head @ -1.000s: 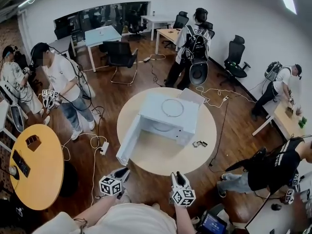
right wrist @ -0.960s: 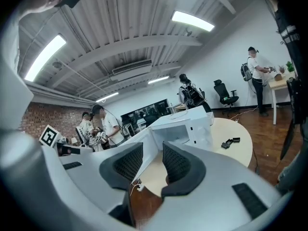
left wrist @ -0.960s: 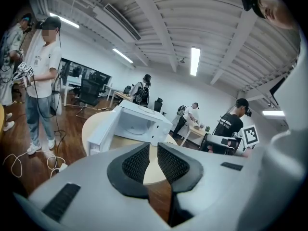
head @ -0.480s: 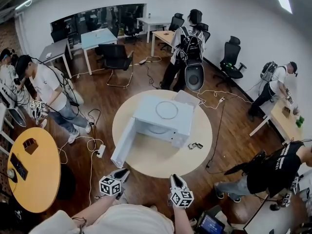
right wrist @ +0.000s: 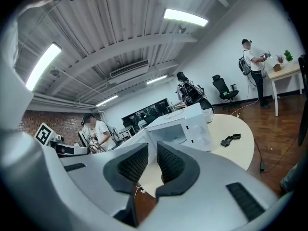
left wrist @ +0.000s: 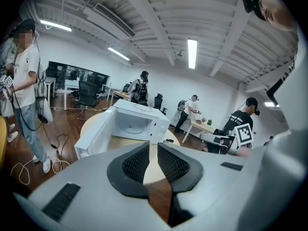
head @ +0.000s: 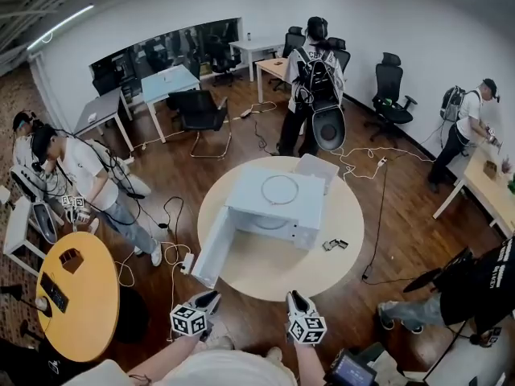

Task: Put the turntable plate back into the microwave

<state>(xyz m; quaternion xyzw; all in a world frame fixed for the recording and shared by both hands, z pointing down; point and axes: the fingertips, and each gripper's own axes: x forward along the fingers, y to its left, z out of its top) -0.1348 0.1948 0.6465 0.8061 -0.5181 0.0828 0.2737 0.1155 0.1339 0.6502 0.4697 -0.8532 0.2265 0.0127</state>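
Facing round table [head: 265,270] with microwave [head: 241,201], door [head: 211,248] open leftward, cavity mostly hidden. Turntable plate [head: 282,190] on its roof, only faint rim readable. Left gripper [left wrist: 150,148] pinched together, empty; right gripper [right wrist: 153,150] just closing, slit apart, empty.

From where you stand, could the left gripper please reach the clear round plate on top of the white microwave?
Probably not yet: the left gripper hangs short of the round cream table, and the plate lies well beyond its edge. Nothing stands between them.
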